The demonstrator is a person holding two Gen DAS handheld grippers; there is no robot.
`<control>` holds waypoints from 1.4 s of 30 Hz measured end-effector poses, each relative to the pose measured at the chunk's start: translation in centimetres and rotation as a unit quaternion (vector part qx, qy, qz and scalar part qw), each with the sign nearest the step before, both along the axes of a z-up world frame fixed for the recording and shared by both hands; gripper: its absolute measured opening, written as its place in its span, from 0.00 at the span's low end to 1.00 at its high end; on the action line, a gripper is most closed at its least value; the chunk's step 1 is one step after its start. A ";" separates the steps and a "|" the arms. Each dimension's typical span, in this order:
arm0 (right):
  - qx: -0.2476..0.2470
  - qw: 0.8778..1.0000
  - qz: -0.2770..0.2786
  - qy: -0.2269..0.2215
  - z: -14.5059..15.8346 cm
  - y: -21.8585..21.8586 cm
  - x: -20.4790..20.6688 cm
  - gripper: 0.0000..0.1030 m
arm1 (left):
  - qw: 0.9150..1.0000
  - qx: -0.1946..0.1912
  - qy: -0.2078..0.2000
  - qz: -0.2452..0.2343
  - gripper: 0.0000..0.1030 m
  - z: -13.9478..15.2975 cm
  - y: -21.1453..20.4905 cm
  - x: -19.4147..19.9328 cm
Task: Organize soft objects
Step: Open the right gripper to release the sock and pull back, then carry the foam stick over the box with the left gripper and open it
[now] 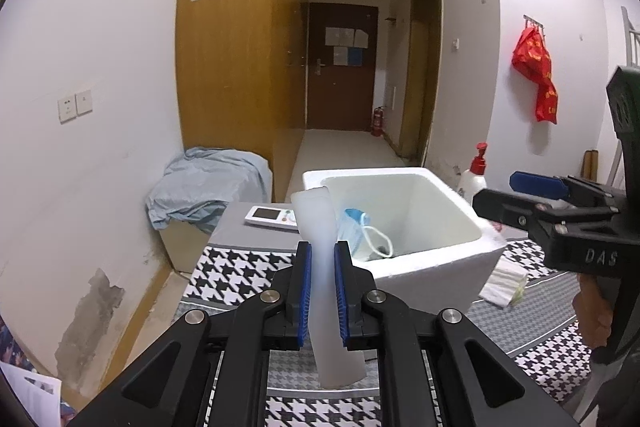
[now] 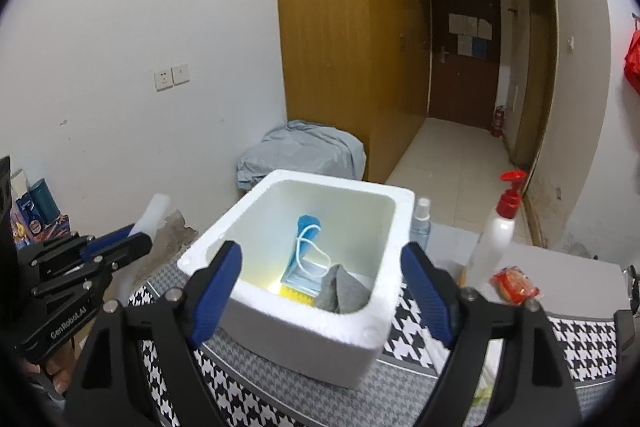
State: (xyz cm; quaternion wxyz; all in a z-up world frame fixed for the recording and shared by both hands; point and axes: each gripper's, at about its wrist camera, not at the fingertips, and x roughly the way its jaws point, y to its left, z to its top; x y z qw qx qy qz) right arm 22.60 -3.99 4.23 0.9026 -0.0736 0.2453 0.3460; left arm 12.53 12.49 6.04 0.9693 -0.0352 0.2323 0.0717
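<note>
Houndstooth cloth [image 1: 240,275] carries a foam box [image 1: 440,255]. Left gripper [image 1: 322,291], clamped on an upright white strip [image 1: 320,247], sits near-left of the box; right gripper [image 2: 320,291] gapes empty.

Face mask [image 2: 308,247] in foam box [image 2: 384,323], pump bottle [image 2: 494,239] right of it
</note>
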 end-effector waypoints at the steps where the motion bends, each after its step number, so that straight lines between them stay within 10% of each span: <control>1: 0.000 1.000 -0.002 -0.003 0.0 -0.2 -0.3 0.82 | 1.000 -0.001 0.000 -0.003 0.12 0.1 -0.1 0.0; 42: 0.007 0.997 -0.079 -0.013 -2.4 -8.9 -2.2 0.82 | 0.997 0.012 0.047 -0.064 0.17 0.3 -4.0 9.9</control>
